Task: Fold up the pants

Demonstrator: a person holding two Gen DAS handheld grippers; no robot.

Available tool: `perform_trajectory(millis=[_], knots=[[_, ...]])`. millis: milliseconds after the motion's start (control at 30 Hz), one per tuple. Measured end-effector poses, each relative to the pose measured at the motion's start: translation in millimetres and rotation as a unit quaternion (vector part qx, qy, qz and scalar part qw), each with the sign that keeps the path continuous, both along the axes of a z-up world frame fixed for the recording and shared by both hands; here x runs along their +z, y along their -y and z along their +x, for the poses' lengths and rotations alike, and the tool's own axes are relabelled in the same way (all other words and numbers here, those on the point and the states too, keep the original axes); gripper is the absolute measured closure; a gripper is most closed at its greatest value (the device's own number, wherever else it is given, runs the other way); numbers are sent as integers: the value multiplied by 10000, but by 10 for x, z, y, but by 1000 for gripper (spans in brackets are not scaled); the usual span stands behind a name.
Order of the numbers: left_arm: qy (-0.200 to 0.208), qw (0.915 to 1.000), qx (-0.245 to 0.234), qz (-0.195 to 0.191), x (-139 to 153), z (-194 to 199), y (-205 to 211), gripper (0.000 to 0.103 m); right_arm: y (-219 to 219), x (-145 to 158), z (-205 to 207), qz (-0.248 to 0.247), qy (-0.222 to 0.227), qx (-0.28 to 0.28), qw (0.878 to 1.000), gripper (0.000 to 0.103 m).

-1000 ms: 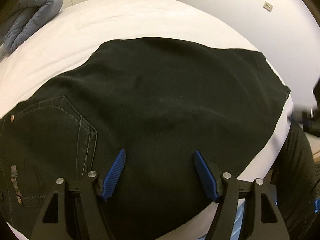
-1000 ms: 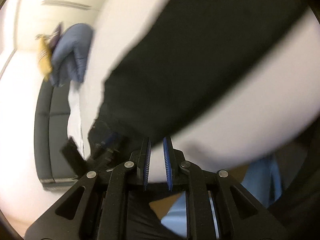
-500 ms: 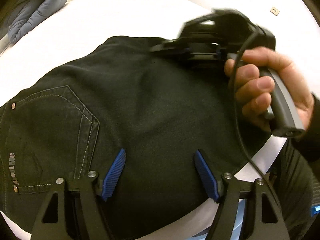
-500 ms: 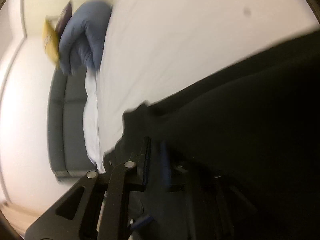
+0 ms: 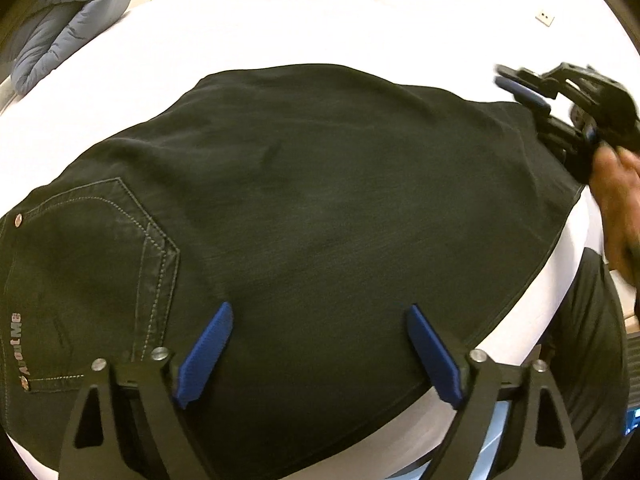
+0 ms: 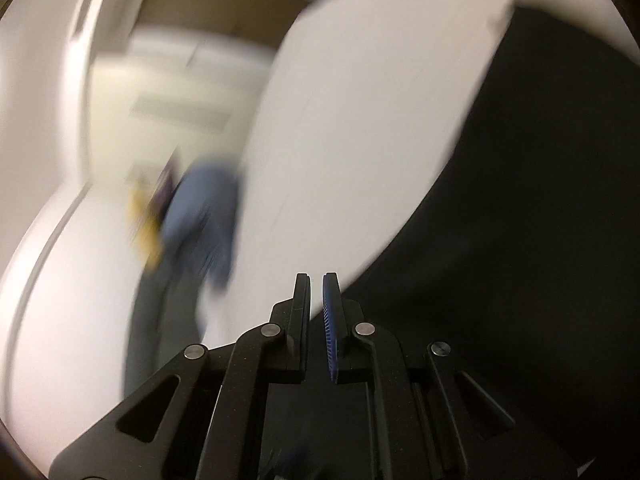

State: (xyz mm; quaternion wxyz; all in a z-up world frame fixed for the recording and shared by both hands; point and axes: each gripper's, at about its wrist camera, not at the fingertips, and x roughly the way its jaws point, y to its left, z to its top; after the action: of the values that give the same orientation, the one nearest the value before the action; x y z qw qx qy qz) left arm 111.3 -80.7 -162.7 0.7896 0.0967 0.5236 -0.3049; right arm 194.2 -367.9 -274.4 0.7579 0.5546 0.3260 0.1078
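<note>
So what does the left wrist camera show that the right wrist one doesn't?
Only the left view shows the stitched back pocket, the person's hand holding the right gripper, and the left gripper, its jaws opening. Only the right view shows something blurred and yellow. Both share the black denim pants, white bed and blue-grey padded bundle.

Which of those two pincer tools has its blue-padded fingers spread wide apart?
The left gripper, over the black pants: its jaws are opening, gaping wide above the cloth. The right gripper has its fingers nearly together with nothing between them.
</note>
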Motion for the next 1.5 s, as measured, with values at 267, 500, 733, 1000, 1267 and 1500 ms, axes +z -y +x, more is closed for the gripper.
perform_trajectory(millis=[267, 500, 733, 1000, 1267, 1500], knots=[[-64, 10000, -10, 70, -6, 15, 109, 13, 922, -411, -837, -316, -651, -1419, 9872, 103], [-13, 10000, 78, 27, -7, 10, 115, 12, 1843, 70, -2140, -465, -509, -3244, 9434, 94], [-13, 9998, 196, 70, 1, 29, 145, 12, 723, 218, -1254, -156, 146, -774, 9968, 92], [394, 9982, 305, -343, 324, 62, -95, 12, 530, -381, -1273, -312, -757, -814, 9933, 103], [145, 9940, 891, -611, 182, 964, -416, 13, 1649, -133, -2013, -812, -1265, -2441, 9580, 103], [199, 9917, 1169, -499, -6, 945, -946, 30, 1590, 412, -2522, -1374, -1160, -2573, 9495, 64]])
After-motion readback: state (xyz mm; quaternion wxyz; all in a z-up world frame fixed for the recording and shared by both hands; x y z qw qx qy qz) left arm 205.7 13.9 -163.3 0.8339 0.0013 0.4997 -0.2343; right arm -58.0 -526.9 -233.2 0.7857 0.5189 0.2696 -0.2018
